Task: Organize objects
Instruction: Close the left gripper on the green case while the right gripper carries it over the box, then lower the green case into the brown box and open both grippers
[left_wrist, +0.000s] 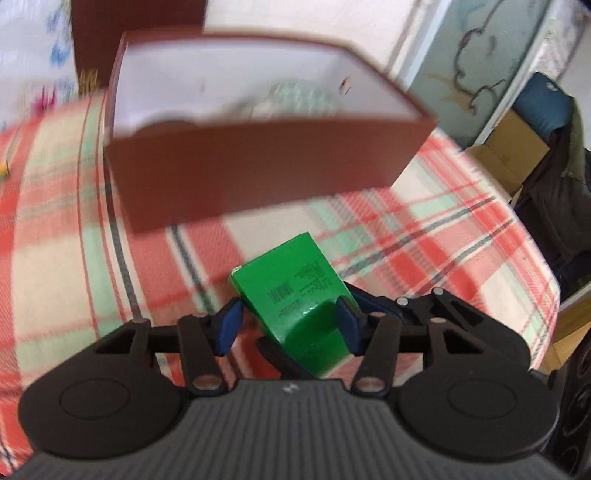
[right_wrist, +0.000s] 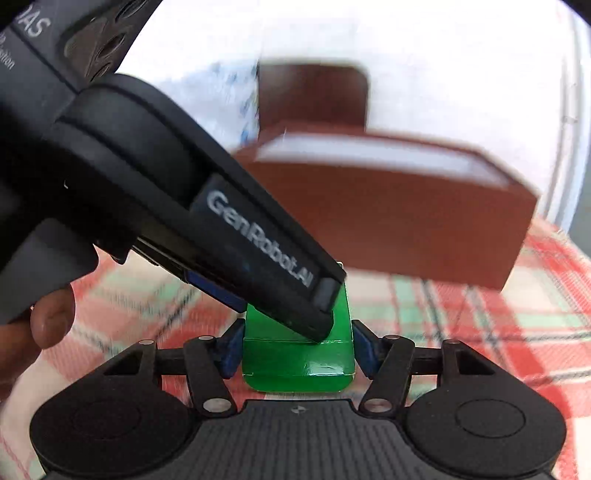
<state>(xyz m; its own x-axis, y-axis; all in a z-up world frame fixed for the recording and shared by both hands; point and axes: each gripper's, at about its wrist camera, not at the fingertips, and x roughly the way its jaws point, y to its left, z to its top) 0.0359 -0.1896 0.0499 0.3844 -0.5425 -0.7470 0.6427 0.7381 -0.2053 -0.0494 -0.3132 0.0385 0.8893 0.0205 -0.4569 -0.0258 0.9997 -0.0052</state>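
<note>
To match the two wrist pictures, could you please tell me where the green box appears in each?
Left wrist: green box low centre, tilted, between this claw's pads.
Right wrist: green box low centre, partly under the other claw.
Shared landmark: the brown box stands behind it on the plaid cloth.

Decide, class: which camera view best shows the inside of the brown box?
The left wrist view: it looks down past the rim of the brown box onto its white interior. The right wrist view shows mostly its outer front wall.
</note>
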